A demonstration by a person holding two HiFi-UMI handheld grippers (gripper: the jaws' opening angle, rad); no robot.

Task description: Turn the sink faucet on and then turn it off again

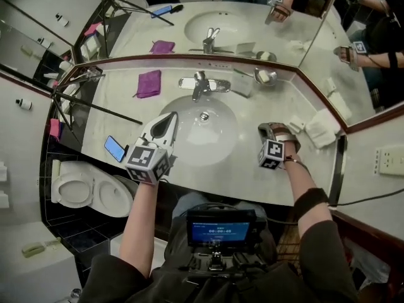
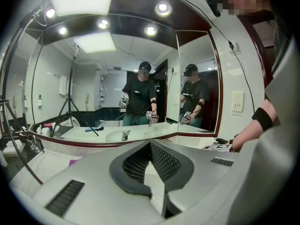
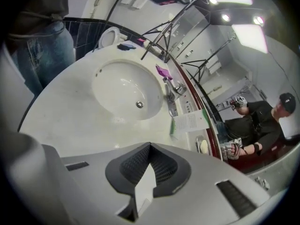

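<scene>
While the left tongs [image 1: 168,122] and right tongs [image 1: 266,130] are hovering clenched and empty, the chrome sink faucet [image 1: 201,84] is standing at the white basin's [image 1: 218,139] far rim, far-right of the nearer left tongs.

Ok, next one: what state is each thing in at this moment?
left gripper: shut, empty
right gripper: shut, empty
faucet: no water visibly running
sink basin: empty, no standing water
toilet lid: up
purple cloth: folded, flat on the counter
</scene>
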